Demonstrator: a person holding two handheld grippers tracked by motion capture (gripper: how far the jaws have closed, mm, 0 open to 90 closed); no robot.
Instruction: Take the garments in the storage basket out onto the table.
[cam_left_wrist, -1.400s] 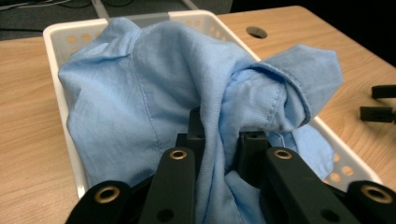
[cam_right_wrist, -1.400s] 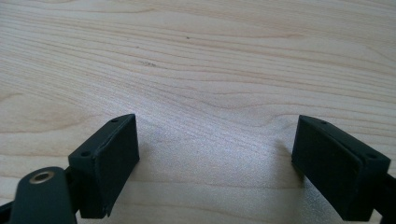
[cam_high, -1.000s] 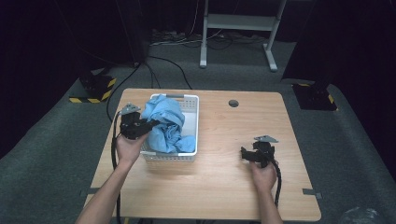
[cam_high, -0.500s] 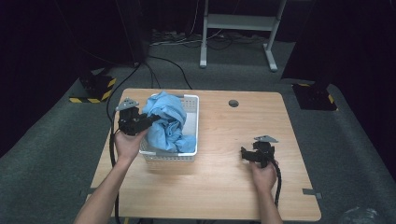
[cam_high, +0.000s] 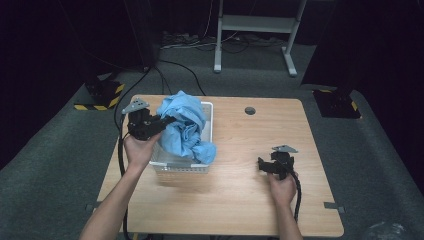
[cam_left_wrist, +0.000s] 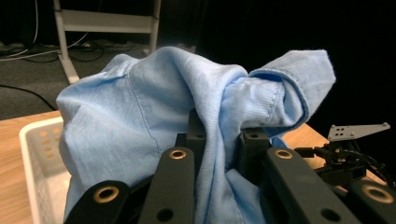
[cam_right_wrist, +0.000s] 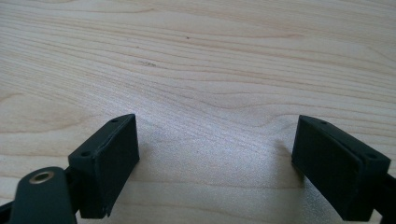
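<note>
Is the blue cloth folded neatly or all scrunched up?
Scrunched up. The blue cloth is a bunched, wrinkled heap rising out of the white basket, and the left gripper pinches a fold of it.

basket floor: hidden under the blue cloth, which also covers most of the white basket in the high view's left centre.
left gripper jaw tips: buried in cloth folds, lower centre of the left gripper view.
person: arms cut off at the high view's bottom edge.
right gripper jaws: cut off at the right gripper view's lower corners.
</note>
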